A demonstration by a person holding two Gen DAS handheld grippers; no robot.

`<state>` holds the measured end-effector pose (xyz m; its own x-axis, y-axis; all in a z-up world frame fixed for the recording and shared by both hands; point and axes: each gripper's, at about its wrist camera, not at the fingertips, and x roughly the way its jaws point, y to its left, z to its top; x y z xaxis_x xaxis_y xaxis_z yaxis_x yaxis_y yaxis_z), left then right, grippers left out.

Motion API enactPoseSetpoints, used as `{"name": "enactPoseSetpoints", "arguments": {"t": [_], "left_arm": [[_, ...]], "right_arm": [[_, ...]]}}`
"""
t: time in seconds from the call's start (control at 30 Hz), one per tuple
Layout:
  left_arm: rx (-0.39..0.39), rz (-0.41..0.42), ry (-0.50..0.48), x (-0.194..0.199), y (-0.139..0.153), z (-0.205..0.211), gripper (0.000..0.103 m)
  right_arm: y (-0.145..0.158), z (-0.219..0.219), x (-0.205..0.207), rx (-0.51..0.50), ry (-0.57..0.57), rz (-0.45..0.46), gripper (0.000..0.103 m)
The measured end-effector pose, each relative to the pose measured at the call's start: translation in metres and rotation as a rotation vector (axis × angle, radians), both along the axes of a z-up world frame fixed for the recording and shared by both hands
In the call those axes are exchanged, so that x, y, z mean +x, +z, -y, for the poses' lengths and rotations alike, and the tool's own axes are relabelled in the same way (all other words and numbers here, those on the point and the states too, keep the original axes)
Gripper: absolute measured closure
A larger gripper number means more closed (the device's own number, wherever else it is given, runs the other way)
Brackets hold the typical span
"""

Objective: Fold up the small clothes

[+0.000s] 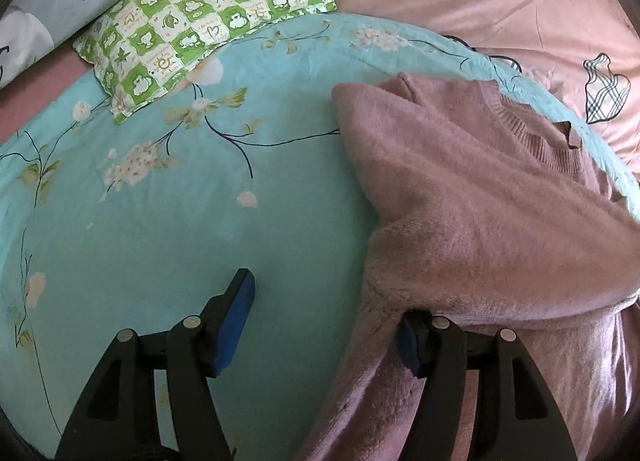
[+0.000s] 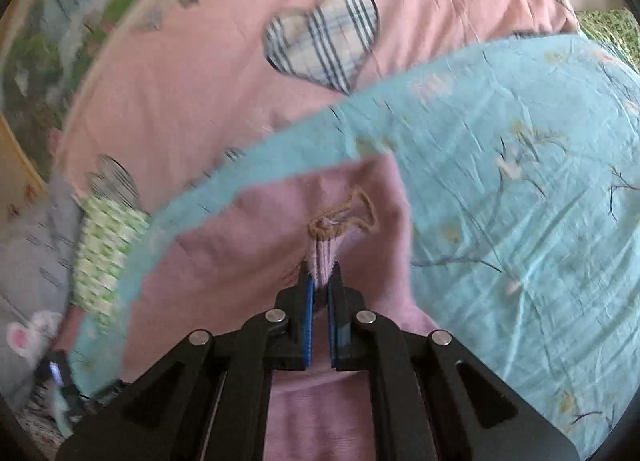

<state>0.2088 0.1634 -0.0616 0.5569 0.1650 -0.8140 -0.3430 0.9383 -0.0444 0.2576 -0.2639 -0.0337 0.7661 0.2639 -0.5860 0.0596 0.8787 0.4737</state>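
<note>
Pink sweater (image 2: 248, 229) sits pinched in the right hand-held gripper (image 2: 320, 281) at lower centre — the left hand-held gripper (image 1: 326, 317) gapes, its edge between.

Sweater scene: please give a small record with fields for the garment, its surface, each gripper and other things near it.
garment: pink sweater, lying partly folded
surface: blue floral sheet
left gripper: open; one finger bare over the sheet, the other under a sweater fold
right gripper: shut on a ribbed pink edge of the sweater
nearby: green checked pillow, pink quilt with plaid hearts
</note>
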Motion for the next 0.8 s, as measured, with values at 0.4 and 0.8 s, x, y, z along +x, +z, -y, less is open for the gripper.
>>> {"name": "enactPoseSetpoints", "arguments": {"t": [0.4,0.8], "left_arm": [[-0.028,-0.005,0.015,-0.001,0.0,-0.003,0.035],[-0.154,-0.016,0.023,-0.024,0.004,-0.021,0.035]], "right_arm": [[-0.036,0.003,0.02,-0.131,0.02,-0.14,0.094],[-0.022,0.025,-0.023,-0.069,-0.021,-0.123,0.05]]}}
